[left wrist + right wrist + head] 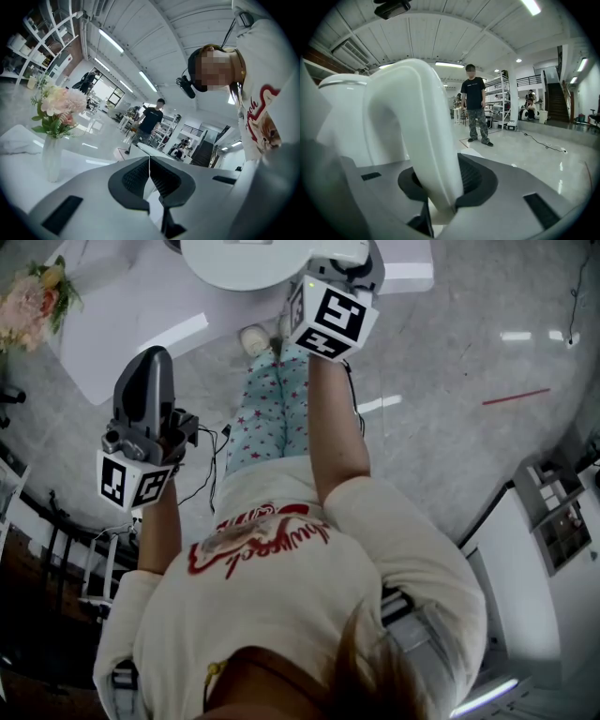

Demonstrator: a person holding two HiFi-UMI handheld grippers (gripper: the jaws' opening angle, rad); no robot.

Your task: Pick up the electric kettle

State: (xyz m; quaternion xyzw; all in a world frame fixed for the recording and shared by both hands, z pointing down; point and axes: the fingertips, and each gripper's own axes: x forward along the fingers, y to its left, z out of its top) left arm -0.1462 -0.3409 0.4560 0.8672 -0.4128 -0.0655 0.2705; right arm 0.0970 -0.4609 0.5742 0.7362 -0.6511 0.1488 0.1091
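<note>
- The right gripper (440,185) is seen clamped on the arched white handle (417,117) of the white plastic electric kettle (342,117); the lower part of the handle is pinched between the two dark ribbed pads (477,180).
- The rounded body of the kettle is found just to the left of the right gripper's jaws, close before the camera, with its rim at the upper left.
- In the head view the kettle (239,263) is seen straight ahead of the right gripper's marker cube (330,317), over the white table top (122,334); whether its base touches the table cannot be told.
- The left gripper (149,180) is held with its jaws together, pad against pad, and nothing is gripped between them.
- The left gripper is kept well apart from the kettle, to the left of the right gripper and nearer the body of the person in the cream sweatshirt with red print (281,596).
- A clear glass vase of pink and cream flowers (52,140) is seen ahead and to the left of the left gripper, upright on the white table.
- A person in a black T-shirt and camouflage trousers (476,105) is seen standing on the glossy floor beyond the right gripper, to the right of the handle.
</note>
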